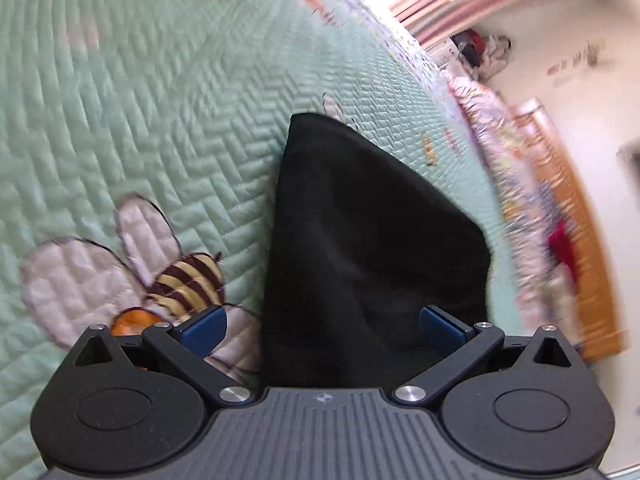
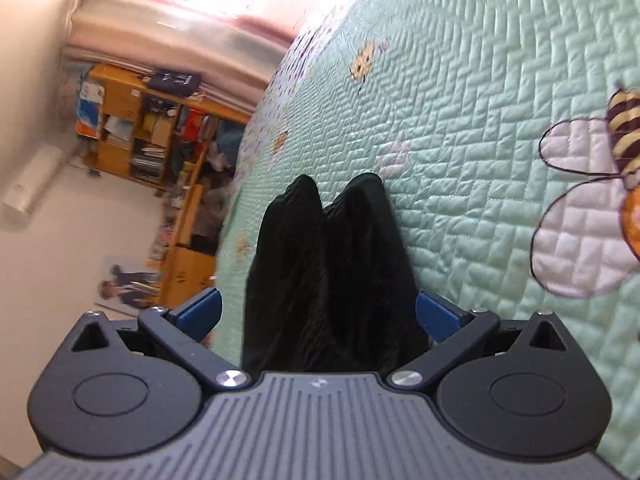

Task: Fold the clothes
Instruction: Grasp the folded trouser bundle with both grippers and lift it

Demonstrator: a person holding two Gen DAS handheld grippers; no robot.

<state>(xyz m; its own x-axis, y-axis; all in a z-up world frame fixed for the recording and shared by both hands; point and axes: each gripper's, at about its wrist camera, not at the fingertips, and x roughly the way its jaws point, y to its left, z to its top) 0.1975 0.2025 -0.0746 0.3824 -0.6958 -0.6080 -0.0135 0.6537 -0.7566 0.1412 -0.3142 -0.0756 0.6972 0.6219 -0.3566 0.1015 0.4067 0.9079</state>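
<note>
Over one green quilt, two wide-spread hand-held grippers each flank one black garment.

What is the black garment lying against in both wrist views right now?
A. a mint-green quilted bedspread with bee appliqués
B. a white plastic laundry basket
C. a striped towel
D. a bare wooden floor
A: the black garment hangs in front of the mint-green quilted bedspread, whose striped bee shows beside it; the right wrist view shows the same quilt behind the cloth.
</note>
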